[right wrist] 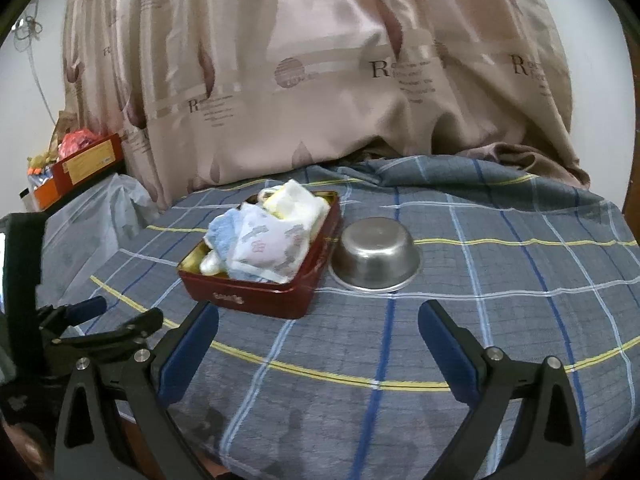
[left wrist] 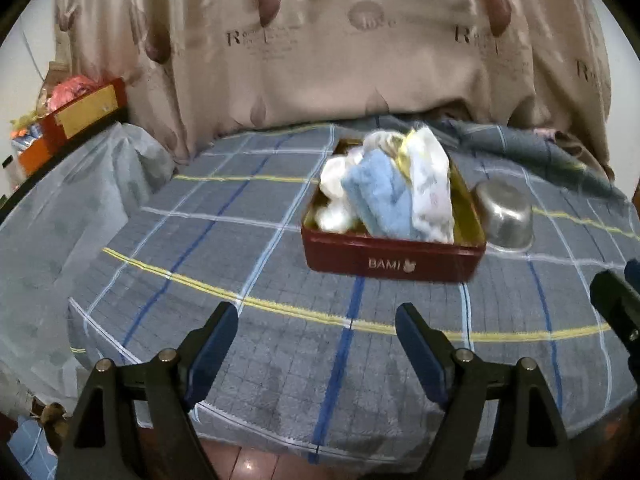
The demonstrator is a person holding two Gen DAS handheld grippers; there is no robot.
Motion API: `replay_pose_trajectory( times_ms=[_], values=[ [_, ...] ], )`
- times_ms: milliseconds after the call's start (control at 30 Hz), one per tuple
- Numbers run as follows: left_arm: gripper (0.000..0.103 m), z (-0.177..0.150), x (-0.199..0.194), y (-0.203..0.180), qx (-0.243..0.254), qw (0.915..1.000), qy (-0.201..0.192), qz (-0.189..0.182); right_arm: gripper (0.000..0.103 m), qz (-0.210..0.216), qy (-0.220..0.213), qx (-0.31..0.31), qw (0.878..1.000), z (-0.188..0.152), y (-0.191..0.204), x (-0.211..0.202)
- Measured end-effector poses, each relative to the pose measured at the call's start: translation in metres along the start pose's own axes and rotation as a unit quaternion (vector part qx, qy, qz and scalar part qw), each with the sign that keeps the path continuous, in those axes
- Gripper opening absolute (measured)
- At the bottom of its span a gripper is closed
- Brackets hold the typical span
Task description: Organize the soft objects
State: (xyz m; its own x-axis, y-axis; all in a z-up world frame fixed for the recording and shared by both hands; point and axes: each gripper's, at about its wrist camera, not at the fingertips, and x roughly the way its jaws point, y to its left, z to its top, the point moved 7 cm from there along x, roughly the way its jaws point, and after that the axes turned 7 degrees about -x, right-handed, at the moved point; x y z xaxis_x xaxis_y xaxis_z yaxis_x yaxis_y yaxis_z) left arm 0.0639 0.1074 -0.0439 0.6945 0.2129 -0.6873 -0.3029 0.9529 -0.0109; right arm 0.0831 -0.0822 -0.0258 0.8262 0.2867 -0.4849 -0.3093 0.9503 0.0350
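A red tin box [left wrist: 392, 258] [right wrist: 256, 300] marked BAMI stands on the checked cloth. It holds several soft cloths: a light blue towel [left wrist: 380, 196] [right wrist: 220, 232], a white patterned cloth [left wrist: 430, 184] [right wrist: 268, 250] and white pieces [left wrist: 332, 176]. An upturned steel bowl [left wrist: 506, 212] [right wrist: 376, 256] sits just right of the box. My left gripper [left wrist: 316, 320] is open and empty, near the table's front edge, short of the box. My right gripper [right wrist: 318, 316] is open and empty, in front of the box and bowl. The left gripper also shows at the left of the right wrist view [right wrist: 120, 320].
A grey-blue checked cloth [left wrist: 240, 264] [right wrist: 500, 300] covers the table. A beige curtain [left wrist: 360, 60] [right wrist: 320, 80] hangs behind. A clear plastic sheet [left wrist: 60, 208] lies at the left. A red box of clutter [left wrist: 80, 108] [right wrist: 84, 164] stands at the far left.
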Motion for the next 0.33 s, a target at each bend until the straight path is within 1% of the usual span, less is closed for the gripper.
replay_pose_trajectory(
  times_ms=[33,100,200,233,333],
  values=[
    [0.083,0.001,0.0,-0.001,-0.003,1.0,0.006,-0.006,0.099,-0.003,0.0,0.004,1.0,0.0,-0.006,0.0],
    [0.083,0.006,-0.003,-0.003,-0.002,1.0,-0.003,0.005,0.099,-0.008,0.0,0.012,1.0,0.001,-0.017,0.001],
    [0.083,0.008,-0.004,-0.011,-0.003,1.0,0.002,0.001,0.099,-0.023,0.002,0.023,0.999,0.0,-0.041,0.002],
    [0.083,0.009,-0.005,-0.013,-0.002,1.0,0.0,0.006,0.099,-0.028,0.003,0.03,0.999,0.0,-0.05,0.003],
    [0.083,0.011,-0.008,-0.025,0.002,1.0,0.004,-0.004,0.1,-0.052,0.009,0.048,0.997,-0.002,-0.085,0.008]
  ],
)
